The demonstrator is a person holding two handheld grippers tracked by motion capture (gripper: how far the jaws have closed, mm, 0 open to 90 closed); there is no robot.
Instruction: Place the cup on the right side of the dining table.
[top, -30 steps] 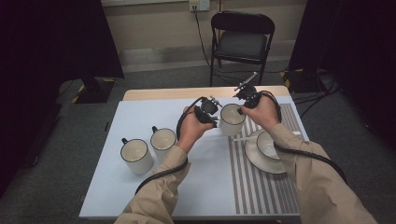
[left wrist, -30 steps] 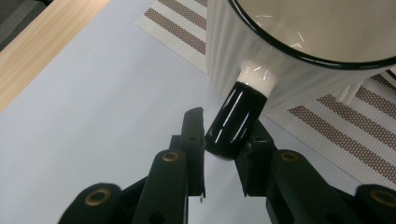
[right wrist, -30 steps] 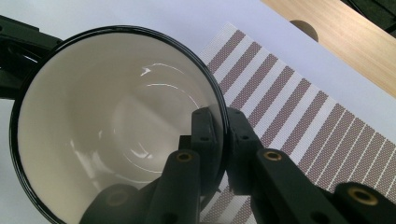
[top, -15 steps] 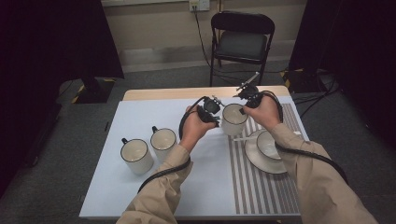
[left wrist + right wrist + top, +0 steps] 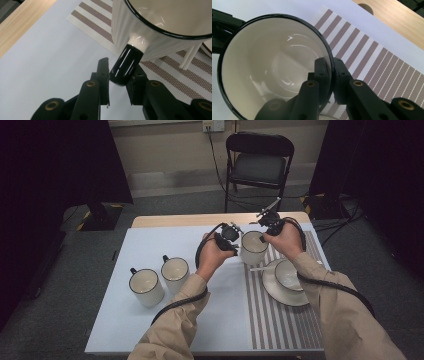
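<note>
Mug held between two grippers above the striped mat

Mug (image 5: 253, 247) sits between both hands near the far middle of the desk (image 5: 150, 320), at the left edge of the striped mat (image 5: 280, 320), and whether its base rests on the mat or hangs just above it cannot be told. It is cream-white with a ribbed wall, a thin black rim and a glossy black handle (image 5: 124, 65) on a white stub. The left gripper (image 5: 227, 236) has its jaws either side of that handle, close against it, though a firm pinch cannot be confirmed. The right gripper (image 5: 329, 75) has its jaws clenched on the rim, one inside the cup and one outside.

To do this step well, keep the mug level and move both hands together, since a twist between rim and handle could slip the smooth glaze. Lead with the rim grip and let the handle side only steady it.

Just beside the mug, toward the person, a cup on a saucer (image 5: 272, 292) holds a white stick (image 5: 191, 56); it should stay undisturbed. Two more mugs (image 5: 160, 279) stand well apart on the left.
</note>
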